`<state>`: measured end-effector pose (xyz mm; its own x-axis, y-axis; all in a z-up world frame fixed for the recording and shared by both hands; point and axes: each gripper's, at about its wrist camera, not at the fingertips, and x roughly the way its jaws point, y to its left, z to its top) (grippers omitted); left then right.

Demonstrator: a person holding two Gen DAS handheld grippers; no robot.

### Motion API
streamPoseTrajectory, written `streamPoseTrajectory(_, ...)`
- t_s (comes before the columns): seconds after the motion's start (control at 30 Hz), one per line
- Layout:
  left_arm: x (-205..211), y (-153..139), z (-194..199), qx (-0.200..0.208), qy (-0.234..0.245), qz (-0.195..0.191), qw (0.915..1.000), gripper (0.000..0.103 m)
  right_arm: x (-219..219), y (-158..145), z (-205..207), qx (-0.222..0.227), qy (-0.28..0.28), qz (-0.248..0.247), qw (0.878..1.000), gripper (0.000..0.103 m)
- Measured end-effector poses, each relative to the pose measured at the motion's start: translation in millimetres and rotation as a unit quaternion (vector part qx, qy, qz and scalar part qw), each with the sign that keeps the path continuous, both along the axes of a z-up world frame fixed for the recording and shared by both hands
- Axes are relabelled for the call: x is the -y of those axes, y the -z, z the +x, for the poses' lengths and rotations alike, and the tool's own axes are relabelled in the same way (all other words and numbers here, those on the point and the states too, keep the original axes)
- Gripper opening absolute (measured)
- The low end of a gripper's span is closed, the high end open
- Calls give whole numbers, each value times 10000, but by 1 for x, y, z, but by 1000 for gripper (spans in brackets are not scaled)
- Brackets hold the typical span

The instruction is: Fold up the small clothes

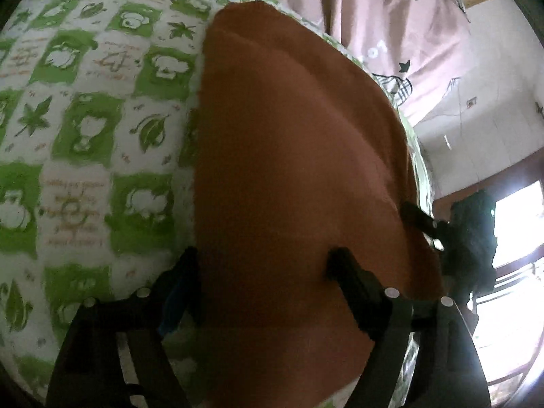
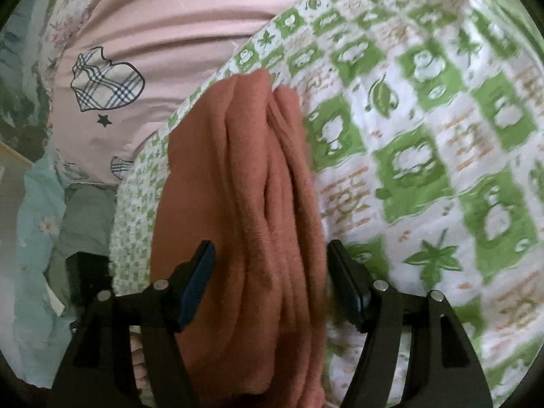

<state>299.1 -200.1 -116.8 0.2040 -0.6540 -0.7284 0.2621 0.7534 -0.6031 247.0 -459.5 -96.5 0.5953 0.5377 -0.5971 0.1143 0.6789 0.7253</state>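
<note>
I have one orange fleece garment lying on the green-and-white patterned quilt, along the quilt's edge beside the pink bedding. My left gripper and right gripper both hover over it with jaws apart, gripping nothing. In the right view the cloth is bunched into ridges. I'd smooth those flat before creasing, so the fold stays even. Two grippers, one garment.
</note>
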Motion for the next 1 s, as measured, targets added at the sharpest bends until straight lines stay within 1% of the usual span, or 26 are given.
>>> streamPoseTrajectory(0.03, 3, -1, 0, 53, 12, -10, 10000, 64, -4, 1, 1, -30, -86, 38, 10000, 62)
streamPoseTrajectory(0.07, 6, -4, -3, 125, 23, 24, 9999, 59, -11, 2, 2, -103, -188, 28, 9998, 53)
streamPoseTrajectory(0.1, 8, -8, -6, 226, 17, 65, 9997, 49, -19, 2, 3, -141, -261, -18, 9996, 50)
streamPoseTrajectory(0.13, 8, -13, -10, 316, 17, 76, 9995, 43, -29, -1, 2, -132, -352, -26, 9993, 43)
streamPoseTrajectory(0.17, 8, -19, -14, 429, 2, 89, 9990, 34, -36, -5, 0, -114, -385, -102, 9991, 38)
streamPoseTrajectory(0.2, 6, -25, -18, 551, -10, 81, 9984, 31, -42, -11, -2, -84, -391, -234, 9989, 37)
streamPoseTrajectory(0.23, 2, -34, -23, 672, -21, 62, 9977, 30, -50, -20, -5, 3, -410, -374, 9985, 36)
streamPoseTrajectory(0.27, -5, -41, -28, 734, -27, 60, 9973, 29, -56, -27, -8, 85, -445, -359, 9983, 33)
streamPoseTrajectory(0.3, -13, -52, -36, 880, -52, 66, 9961, 29, -67, -36, -12, 224, -530, -229, 9981, 32)
streamPoseTrajectory(0.37, -32, -68, -50, 1133, -139, 151, 9934, 28, -88, -48, -17, 421, -714, -246, 9963, 31)
streamPoseTrajectory(0.43, -59, -82, -64, 1299, -281, 276, 9907, 28, -126, -62, -22, 679, -1000, -404, 9918, 31)
streamPoseTrajectory(0.5, -91, -91, -76, 1353, -458, 413, 9889, 28, -152, -63, -22, 806, -1215, -344, 9887, 31)
streamPoseTrajectory(0.6, -141, -99, -90, 1351, -730, 683, 9858, 29, -199, -56, -15, 907, -1537, -122, 9839, 30)
streamPoseTrajectory(0.7, -184, -100, -102, 1401, -990, 941, 9807, 29, -230, -45, -9, 880, -1713, 114, 9812, 30)
streamPoseTrajectory(0.77, -206, -93, -108, 1351, -1095, 1054, 9791, 29, -252, -37, -8, 866, -1803, 66, 9798, 30)
streamPoseTrajectory(0.83, -227, -78, -114, 1213, -1142, 1197, 9787, 30, -264, -27, -8, 685, -1819, 4, 9809, 31)
streamPoseTrajectory(0.87, -232, -69, -116, 1134, -1136, 1265, 9789, 33, -265, -20, -9, 530, -1788, -56, 9824, 34)
streamPoseTrajectory(0.9, -237, -59, -119, 1030, -1144, 1361, 9787, 40, -265, -15, -10, 398, -1736, -133, 9839, 35)
streamPoseTrajectory(0.93, -241, -53, -122, 992, -1165, 1435, 9778, 45, -263, -9, -13, 288, -1675, -179, 9853, 40)
streamPoseTrajectory(0.97, -240, -47, -123, 977, -1187, 1508, 9765, 54, -259, -5, -17, 216, -1619, -169, 9864, 47)
streamPoseTrajectory(1.0, -242, -46, -127, 988, -1229, 1552, 9752, 62, -253, -2, -21, 122, -1529, -146, 9881, 51)
